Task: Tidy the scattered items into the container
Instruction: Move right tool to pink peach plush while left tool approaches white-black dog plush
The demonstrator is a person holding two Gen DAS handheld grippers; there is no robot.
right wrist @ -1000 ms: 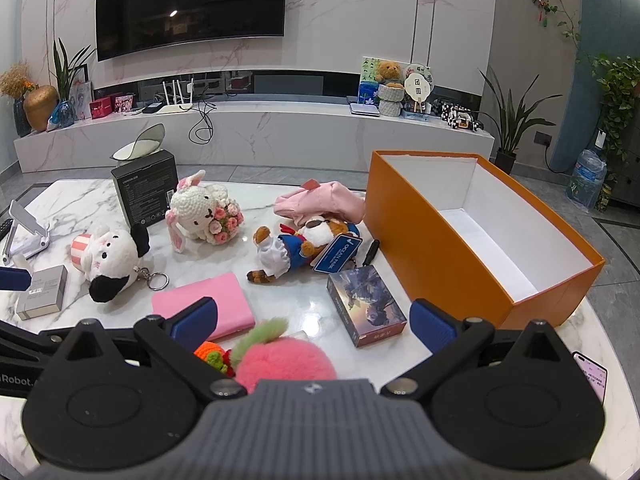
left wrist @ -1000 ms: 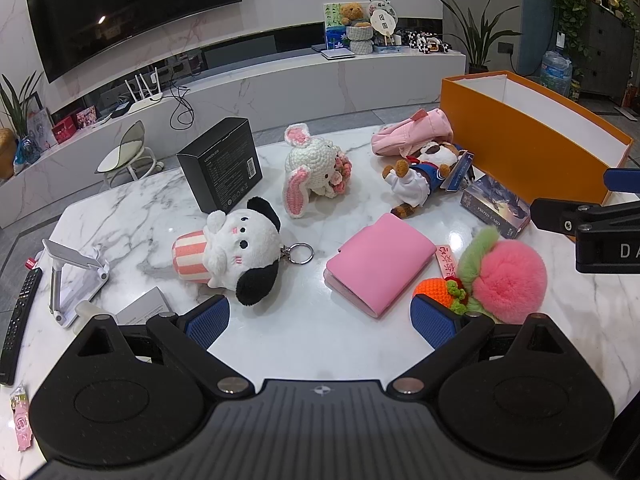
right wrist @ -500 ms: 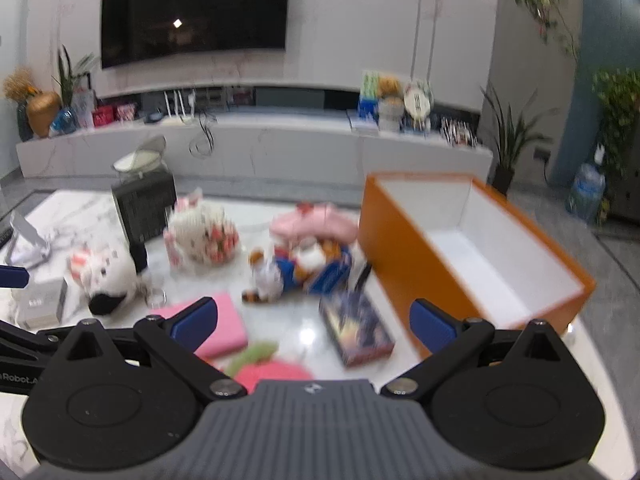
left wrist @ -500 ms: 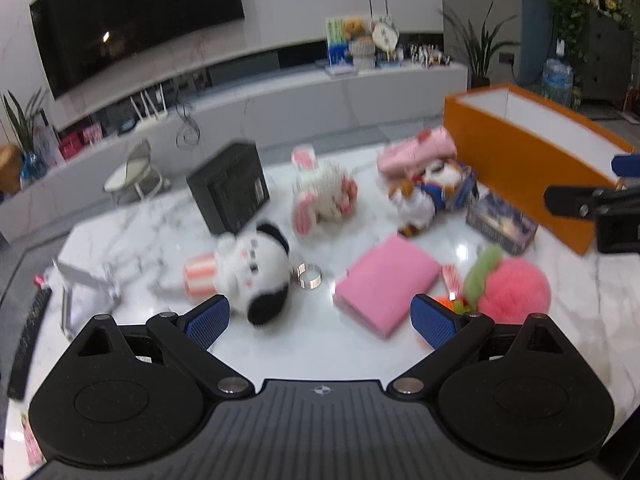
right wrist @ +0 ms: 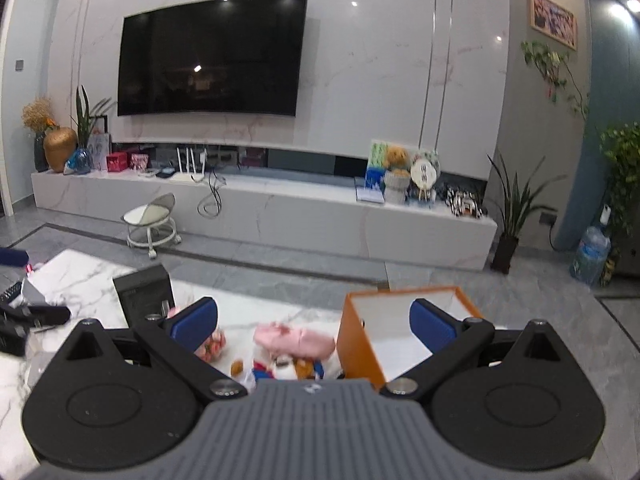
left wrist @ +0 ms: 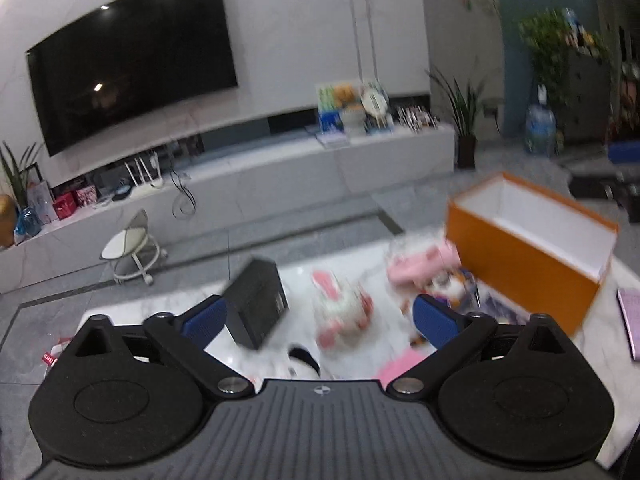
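Note:
An open orange box (left wrist: pixel 520 256) with a white inside stands at the right of the marble table (left wrist: pixel 300 280); it also shows in the right wrist view (right wrist: pixel 358 344). Scattered on the table are a black box (left wrist: pixel 256 308), a white and pink bunny plush (left wrist: pixel 340 304), a pink pouch (left wrist: pixel 420 264), a doll (right wrist: pixel 286 364) and a pink notebook (left wrist: pixel 400 364), all blurred. My left gripper (left wrist: pixel 318 318) is open and empty, held high above the items. My right gripper (right wrist: pixel 314 322) is open and empty, also raised above the table.
A phone (left wrist: pixel 630 320) lies at the table's right edge. A remote and a stand (right wrist: pixel 20 304) sit at the left edge. Beyond the table are a small stool (left wrist: pixel 132 248), a long white TV cabinet (right wrist: pixel 280 208) and potted plants (right wrist: pixel 512 216).
Both grippers have lifted and tilted upward away from the table, so the items have dropped low in both views. Both stay open and empty.

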